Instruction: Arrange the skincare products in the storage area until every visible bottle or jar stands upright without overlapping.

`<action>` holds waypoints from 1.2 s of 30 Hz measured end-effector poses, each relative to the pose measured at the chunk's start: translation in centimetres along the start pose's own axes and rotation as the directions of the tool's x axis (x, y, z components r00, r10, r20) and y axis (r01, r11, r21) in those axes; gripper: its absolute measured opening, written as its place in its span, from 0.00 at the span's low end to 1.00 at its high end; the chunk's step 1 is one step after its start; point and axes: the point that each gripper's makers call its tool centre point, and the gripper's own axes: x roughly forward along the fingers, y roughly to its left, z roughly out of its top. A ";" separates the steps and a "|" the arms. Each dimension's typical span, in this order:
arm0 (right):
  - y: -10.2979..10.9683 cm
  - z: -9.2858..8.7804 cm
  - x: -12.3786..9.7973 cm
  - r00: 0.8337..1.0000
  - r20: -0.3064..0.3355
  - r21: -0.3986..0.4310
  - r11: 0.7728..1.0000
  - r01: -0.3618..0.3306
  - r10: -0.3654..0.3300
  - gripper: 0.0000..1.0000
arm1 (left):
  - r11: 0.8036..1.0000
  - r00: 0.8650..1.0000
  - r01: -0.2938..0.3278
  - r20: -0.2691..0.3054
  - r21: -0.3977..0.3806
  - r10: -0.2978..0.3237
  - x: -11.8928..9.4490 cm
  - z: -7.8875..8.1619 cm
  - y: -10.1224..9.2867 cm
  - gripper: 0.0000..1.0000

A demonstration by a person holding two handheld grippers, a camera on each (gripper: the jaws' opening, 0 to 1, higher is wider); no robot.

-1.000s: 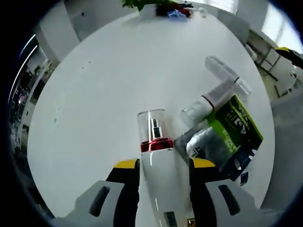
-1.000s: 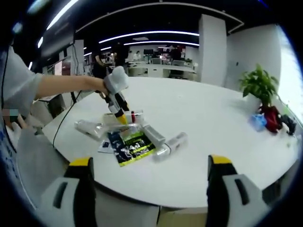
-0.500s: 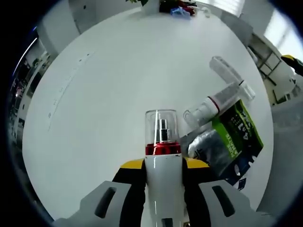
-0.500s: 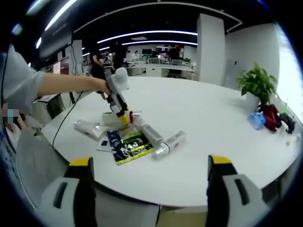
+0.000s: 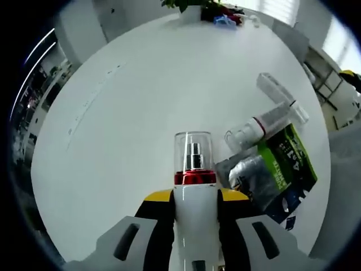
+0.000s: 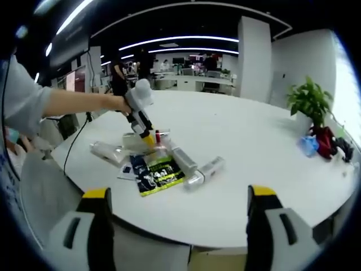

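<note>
Between left fingers (image 5: 194,199), bottle (image 5: 195,186) now centred.

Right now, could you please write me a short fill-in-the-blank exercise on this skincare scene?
The left claw is shut on a white spray bottle with a ____ collar. The right claw is ____. The green pouch lies ____ on the white table.

Missing words: red; open; flat

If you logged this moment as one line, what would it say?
left gripper: shut on white pump bottle | right gripper: open, holding nothing | two clear-capped bottles lying by green pouch | white table
</note>
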 end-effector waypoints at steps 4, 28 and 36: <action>0.5 0.2 0.3 1.000 0.001 -0.010 1.000 -0.018 0.018 1.00 | 1.000 0.997 -0.019 0.076 0.013 0.018 -1.6 0.8 0.4 0.25; 2.4 0.1 0.6 0.997 0.011 -0.034 0.996 -0.080 0.081 1.00 | 0.996 0.932 -0.066 0.353 -0.067 0.086 -9.7 2.3 -1.9 0.25; 3.3 0.2 0.9 0.992 0.001 -0.063 0.990 -0.124 0.124 1.00 | 0.994 0.904 -0.030 0.421 -0.107 0.073 -12.0 1.5 -4.1 0.25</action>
